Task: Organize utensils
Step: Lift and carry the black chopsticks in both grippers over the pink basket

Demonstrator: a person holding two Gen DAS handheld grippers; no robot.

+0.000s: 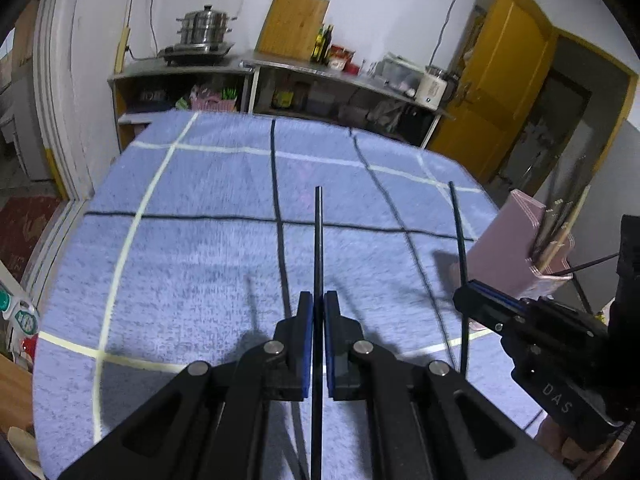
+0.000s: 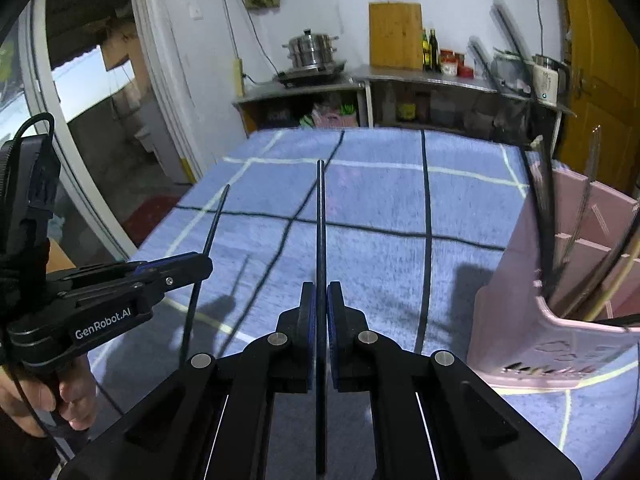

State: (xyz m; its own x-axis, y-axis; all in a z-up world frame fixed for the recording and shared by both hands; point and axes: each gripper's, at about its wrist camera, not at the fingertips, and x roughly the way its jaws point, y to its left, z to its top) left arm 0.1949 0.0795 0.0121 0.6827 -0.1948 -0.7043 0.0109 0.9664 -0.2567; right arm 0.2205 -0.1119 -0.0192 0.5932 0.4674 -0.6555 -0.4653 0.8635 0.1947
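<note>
Black chopstick (image 1: 318, 240) sits clamped in the left hand-held gripper (image 1: 319, 300); the right hand-held gripper (image 2: 320, 292) pinches another chopstick (image 2: 320, 220), a pink holder (image 2: 560, 280) beside it.

- Tablecloth (image 1: 200, 264): light blue with a wide grid of black and pale cream lines
- Utensil holder (image 2: 520, 320): pale pink
- Chopsticks (image 1: 318, 240) (image 2: 321, 220): black
- Gripper pads (image 1: 307, 344): blue, on black fingers
- Door (image 1: 496, 80): yellow-orange
</note>
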